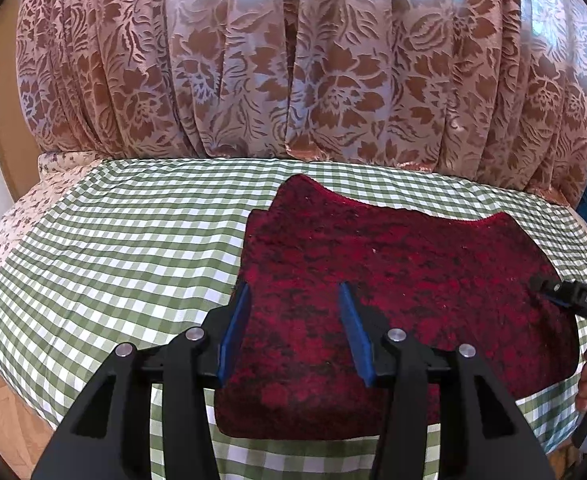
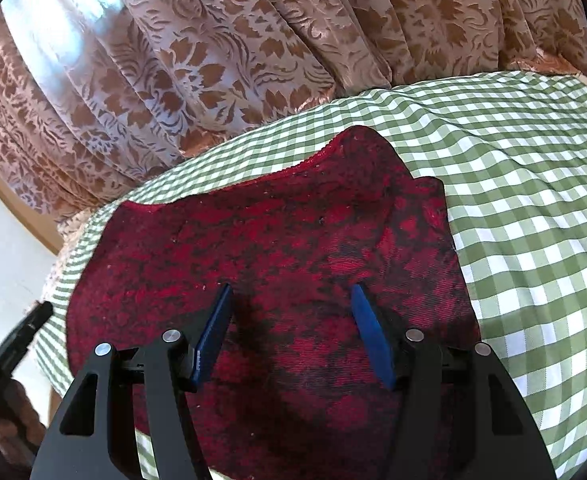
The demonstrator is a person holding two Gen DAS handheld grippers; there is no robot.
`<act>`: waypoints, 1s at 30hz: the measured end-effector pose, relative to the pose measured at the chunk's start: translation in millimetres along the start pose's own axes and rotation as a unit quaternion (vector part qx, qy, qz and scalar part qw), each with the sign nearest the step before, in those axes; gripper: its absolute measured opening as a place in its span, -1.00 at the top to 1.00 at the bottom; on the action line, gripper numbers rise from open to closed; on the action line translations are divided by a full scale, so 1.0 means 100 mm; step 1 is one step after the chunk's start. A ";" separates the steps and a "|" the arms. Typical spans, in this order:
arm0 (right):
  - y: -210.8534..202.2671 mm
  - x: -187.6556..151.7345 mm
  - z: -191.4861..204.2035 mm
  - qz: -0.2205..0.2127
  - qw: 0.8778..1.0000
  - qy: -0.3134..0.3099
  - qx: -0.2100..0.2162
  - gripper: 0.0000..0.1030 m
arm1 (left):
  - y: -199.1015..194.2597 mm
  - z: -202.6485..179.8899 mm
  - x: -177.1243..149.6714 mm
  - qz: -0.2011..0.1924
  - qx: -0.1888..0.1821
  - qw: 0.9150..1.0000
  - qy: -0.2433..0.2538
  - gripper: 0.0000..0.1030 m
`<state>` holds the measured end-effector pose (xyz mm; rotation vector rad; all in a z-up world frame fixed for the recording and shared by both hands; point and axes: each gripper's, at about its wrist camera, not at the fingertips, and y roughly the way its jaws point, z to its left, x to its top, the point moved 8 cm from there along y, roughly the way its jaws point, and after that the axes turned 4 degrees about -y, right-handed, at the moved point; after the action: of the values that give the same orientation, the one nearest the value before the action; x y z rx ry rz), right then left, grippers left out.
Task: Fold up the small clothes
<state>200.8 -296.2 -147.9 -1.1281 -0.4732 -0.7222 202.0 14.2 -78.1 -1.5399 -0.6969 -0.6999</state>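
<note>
A dark red garment (image 1: 393, 292), mottled with black and fuzzy like velvet or plush, lies flat on a green-and-white gingham sheet (image 1: 113, 248) that covers a soft, rounded surface, probably a bed. Its far edge has a scooped, hemmed curve between two raised corners, and a narrower layer shows along its left side. The left claw (image 1: 295, 328) hovers over the garment's near left part with its blue-padded fingers (image 1: 235, 328) spread apart and nothing between them. The right claw (image 2: 293, 332) is likewise wide open over the garment's near middle, holding nothing; in the left wrist view its tip (image 1: 569, 298) reaches the garment's right edge, though contact cannot be told. Behind the bed hangs a pleated curtain (image 1: 293, 60) of shiny pinkish-brown fabric with a brown leaf and flower pattern. A small-flowered cloth (image 1: 9, 232) shows under the sheet at the far left.
</note>
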 end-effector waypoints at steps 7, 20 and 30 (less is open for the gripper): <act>-0.37 0.08 -0.26 -0.028 0.998 0.050 0.034 -0.33 | 0.08 -0.15 -0.05 0.014 -0.011 1.000 0.015 0.03; -0.13 -0.36 -1.06 0.036 0.970 0.201 0.133 -0.52 | 0.27 -0.67 -0.17 0.040 -0.081 0.994 0.060 -0.01; -0.08 -0.43 -0.73 0.071 0.955 0.172 0.232 -0.62 | 0.51 -0.90 -0.27 0.062 -0.051 0.992 0.096 -0.08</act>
<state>164.2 -354.4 -198.5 -0.5724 -0.2426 -0.6233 221.1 -80.4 -124.1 -1.5691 -0.4238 -0.7887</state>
